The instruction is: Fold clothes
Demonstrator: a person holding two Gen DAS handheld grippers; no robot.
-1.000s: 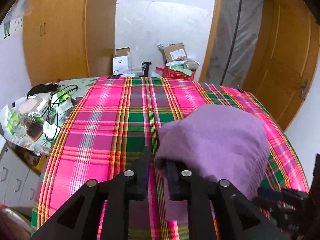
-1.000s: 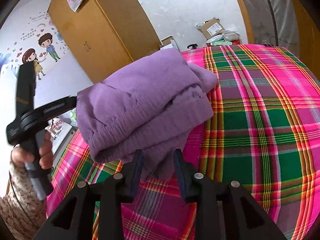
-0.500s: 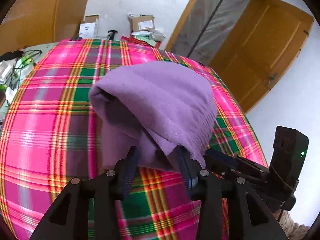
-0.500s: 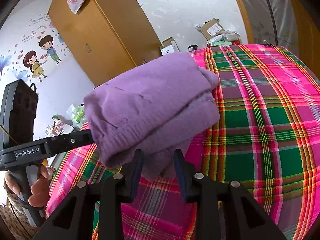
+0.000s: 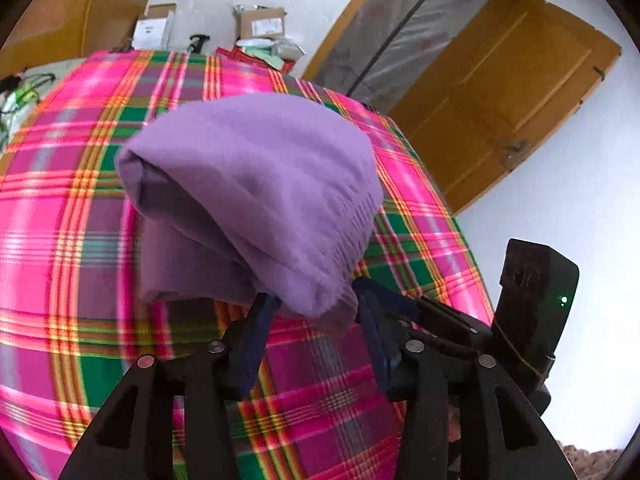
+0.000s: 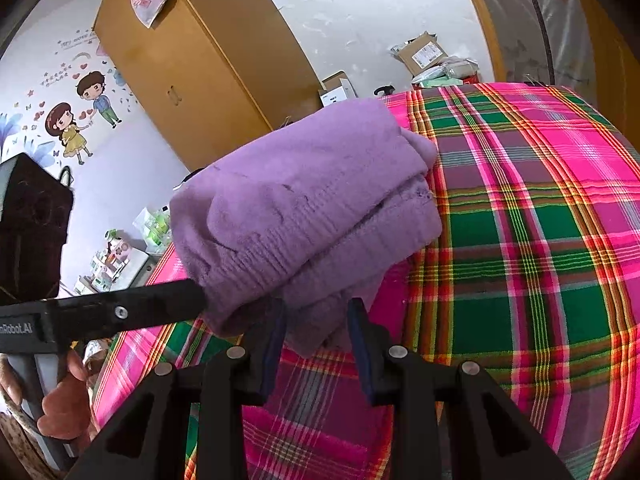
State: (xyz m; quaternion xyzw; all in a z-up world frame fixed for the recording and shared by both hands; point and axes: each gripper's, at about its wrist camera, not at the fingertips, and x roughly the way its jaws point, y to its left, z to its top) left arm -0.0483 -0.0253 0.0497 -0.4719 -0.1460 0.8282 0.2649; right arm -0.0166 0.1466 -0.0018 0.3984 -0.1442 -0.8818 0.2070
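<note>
Folded purple garment (image 5: 256, 196) held up over the plaid-covered table (image 5: 60, 240)
The left gripper (image 5: 314, 312) and right gripper (image 6: 316, 312) both reach in level from the near edge, jaws part-spread with the garment's hanging edge between them; whether they pinch it I cannot tell. A hand (image 6: 60, 400) grips the left handle

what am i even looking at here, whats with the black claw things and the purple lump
No robot here: a person holds a hand-held gripper in each hand, and each carries a fisheye camera looking along its jaws. One picture comes from the left gripper, the other from the right gripper. The purple lump is a folded purple garment, lifted at its near edge above a table with a pink and green plaid cloth. Both sets of jaws have garment fabric between them. The hand at the edge holds the left gripper's handle.
</note>
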